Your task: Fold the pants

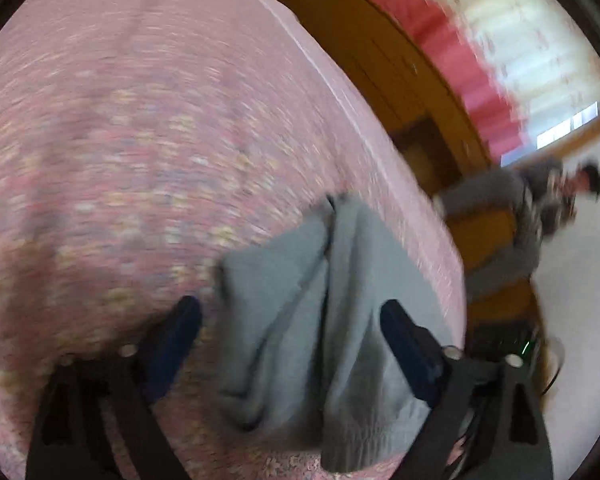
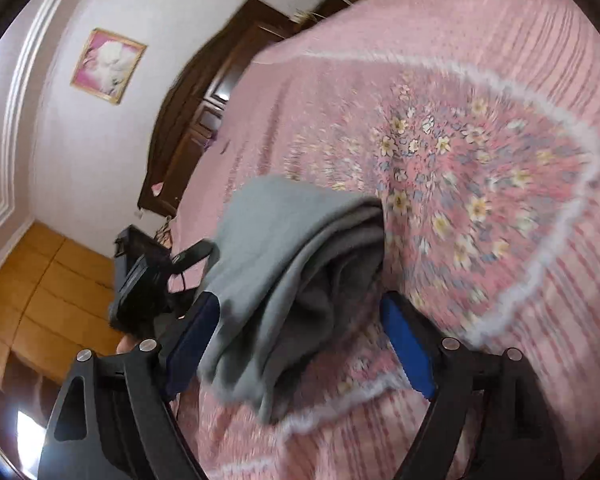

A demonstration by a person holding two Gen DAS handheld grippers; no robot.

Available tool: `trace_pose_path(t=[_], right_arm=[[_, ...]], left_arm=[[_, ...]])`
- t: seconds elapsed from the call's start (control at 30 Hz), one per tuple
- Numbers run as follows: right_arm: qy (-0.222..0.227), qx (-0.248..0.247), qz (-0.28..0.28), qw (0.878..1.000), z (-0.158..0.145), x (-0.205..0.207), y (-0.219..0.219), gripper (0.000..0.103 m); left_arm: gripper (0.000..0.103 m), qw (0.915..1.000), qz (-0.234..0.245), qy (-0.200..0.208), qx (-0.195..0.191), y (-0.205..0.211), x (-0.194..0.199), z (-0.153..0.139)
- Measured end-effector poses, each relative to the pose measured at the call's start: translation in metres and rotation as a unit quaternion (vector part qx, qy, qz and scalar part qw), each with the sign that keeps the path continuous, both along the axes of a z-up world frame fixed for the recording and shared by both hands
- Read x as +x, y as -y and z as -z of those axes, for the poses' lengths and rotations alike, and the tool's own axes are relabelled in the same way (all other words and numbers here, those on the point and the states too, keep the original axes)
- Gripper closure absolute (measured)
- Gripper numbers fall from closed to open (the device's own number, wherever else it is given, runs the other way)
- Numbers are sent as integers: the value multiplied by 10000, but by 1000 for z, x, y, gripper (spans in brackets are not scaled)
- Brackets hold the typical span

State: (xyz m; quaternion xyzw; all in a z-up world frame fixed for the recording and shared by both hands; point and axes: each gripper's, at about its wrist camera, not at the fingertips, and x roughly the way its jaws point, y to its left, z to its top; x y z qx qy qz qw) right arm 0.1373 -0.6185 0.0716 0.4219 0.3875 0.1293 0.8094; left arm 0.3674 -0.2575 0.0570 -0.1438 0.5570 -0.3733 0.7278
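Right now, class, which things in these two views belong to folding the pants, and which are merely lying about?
Belongs to the job:
pants
bedspread, which the pants lie on
left gripper, open
right gripper, open

Just lying about:
picture on the wall
wardrobe
curtain

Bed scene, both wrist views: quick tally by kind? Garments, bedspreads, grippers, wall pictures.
Grey pants: 1, bunched on the bed
Pink floral bedspread: 1
Grippers: 2, left gripper and right gripper, fingers apart on both
Framed wall picture: 1
Total: 5
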Motion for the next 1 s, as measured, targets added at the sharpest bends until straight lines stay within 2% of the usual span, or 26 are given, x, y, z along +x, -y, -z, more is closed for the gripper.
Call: trace_pose_path(t=[0.03, 0.07, 0.17, 0.2, 0.23, 0.27, 0.33, 0.43, 0.47, 0.6, 0.77, 0.83, 0.9, 0.93, 0.97, 1.0], right_arm=[[-24, -87, 24, 10000, 0, 4, -3, 24], [-3, -311, -3, 9995, -4, 6, -9, 41], [113, -742, -25, 9972, -11, 10, -22, 72], [209, -738, -28, 9971, -13, 11, -22, 73], [267, -666, -16, 9974, -14, 11, -23, 75], [348, -677, 19, 9971, -16, 11, -22, 76], [611, -979, -92, 9933, -27, 16, -31, 76], [1300, -1627, -259, 9777, -52, 23, -48, 77], [1475, -1722, -226, 9737, -58, 26, -51, 77], [1533, -1393, 76, 9783, -61, 41, -52, 77], [1282, -1554, 577, 9778, -57, 64, -58, 76], [1121, -1507, 657, 9800, -49, 77, -55, 74], [846, -1164, 812, 9863, -33, 94, -42, 68], [698, -959, 894, 9889, -22, 101, -36, 62], [513, -702, 931, 9919, -10, 107, -29, 57], [325, -302, 949, 9945, 3, 112, -21, 57]], left_arm=[[8, 9998, 166, 85, 70, 8, -6, -2], [8, 9993, 368, 99, -2, 16, -14, -4], [17, 9981, 476, 189, -336, 24, -30, -13], [35, 9983, 337, 350, -324, 22, -34, -18], [69, 9986, 146, 431, -259, 17, -34, -20], [73, 9988, -105, 403, -261, 7, -32, -21], [74, 9966, -450, 235, -649, -5, -28, -22], [75, 9912, -582, 907, -772, -18, -31, -45], [75, 9900, -606, 991, -795, -19, -28, -51], [75, 9915, -787, 730, -730, -9, 3, -55], [75, 9958, -677, 598, -135, 34, 61, -50], [74, 9951, -613, 712, 293, 45, 73, -42], [71, 9883, -613, 1069, 905, 51, 80, -30], [61, 9834, -558, 1217, 1221, 55, 83, -21], [56, 9803, -526, 1298, 1394, 58, 83, -11], [51, 9795, -561, 1409, 1324, 55, 80, -5]])
